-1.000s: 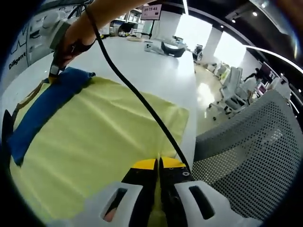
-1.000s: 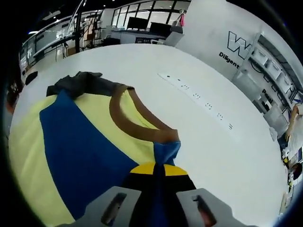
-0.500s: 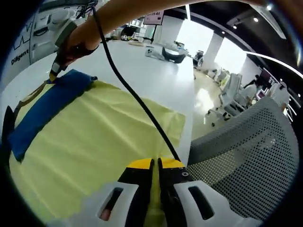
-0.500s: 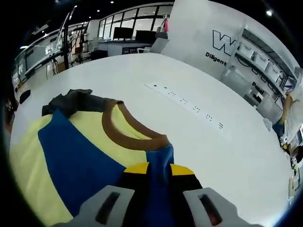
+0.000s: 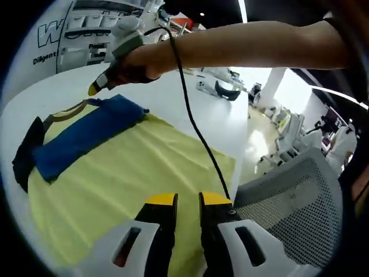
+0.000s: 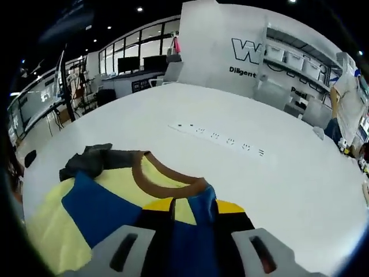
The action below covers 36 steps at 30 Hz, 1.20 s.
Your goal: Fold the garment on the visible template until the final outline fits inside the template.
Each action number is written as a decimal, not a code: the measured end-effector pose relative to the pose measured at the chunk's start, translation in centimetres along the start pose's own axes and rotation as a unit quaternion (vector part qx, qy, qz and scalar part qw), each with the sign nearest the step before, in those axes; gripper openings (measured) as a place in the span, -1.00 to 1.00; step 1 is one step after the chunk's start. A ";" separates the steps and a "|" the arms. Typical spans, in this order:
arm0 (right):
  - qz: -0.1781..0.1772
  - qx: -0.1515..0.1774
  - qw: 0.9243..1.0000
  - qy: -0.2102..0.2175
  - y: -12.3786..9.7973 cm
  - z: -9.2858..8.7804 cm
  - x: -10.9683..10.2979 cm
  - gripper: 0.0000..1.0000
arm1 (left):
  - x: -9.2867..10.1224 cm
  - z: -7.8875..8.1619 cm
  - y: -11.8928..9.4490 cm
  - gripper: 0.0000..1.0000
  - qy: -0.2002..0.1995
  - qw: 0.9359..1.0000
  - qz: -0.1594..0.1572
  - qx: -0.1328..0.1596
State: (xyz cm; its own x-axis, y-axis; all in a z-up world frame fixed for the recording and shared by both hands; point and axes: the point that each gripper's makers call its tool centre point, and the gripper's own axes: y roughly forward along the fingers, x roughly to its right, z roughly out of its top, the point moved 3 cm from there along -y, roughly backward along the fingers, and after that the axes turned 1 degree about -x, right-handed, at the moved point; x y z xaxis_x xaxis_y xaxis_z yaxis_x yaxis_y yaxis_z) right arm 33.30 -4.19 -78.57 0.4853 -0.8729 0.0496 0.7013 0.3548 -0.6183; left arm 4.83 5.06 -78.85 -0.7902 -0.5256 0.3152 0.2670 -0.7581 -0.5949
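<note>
Left gripper has let go, jaws parted over the garment; right gripper seemingly pinches the blue shoulder, contact hidden at bottom center.

Left tool: two black jaws with yellow tips, set in a pale grey moulded housing with slotted openings. Right tool: same build, black jaws, yellow tips, grey housing. A black cable trails from the right tool. The forearm is bare below a dark sleeve.

Your surface is a white table. On it the yellow-and-blue garment lies spread flat. A white socket strip is set in the top farther out.
</note>
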 end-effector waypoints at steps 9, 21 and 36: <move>-0.001 0.033 0.999 0.001 -1.6 0.5 -1.0 -0.52 | -3.0 0.8 -1.9 -0.79 -0.013 0.998 0.044 0.047; -0.020 0.070 0.997 0.003 -4.3 0.5 -3.3 -0.54 | -6.0 1.6 -3.4 -0.91 -0.027 0.991 0.096 0.090; -0.002 0.071 0.997 0.022 -5.5 -2.4 -7.1 -0.54 | -10.0 1.4 -5.0 -0.90 -0.048 0.980 0.164 0.105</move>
State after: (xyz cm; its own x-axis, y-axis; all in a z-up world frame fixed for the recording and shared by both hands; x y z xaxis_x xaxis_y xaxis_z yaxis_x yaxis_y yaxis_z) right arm 24.75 -0.79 -77.40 0.4616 -0.8870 0.0146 0.7711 0.3930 -0.5010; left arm 12.21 13.54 -77.98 -0.5904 -0.7803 0.2065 0.6137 -0.6001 -0.5131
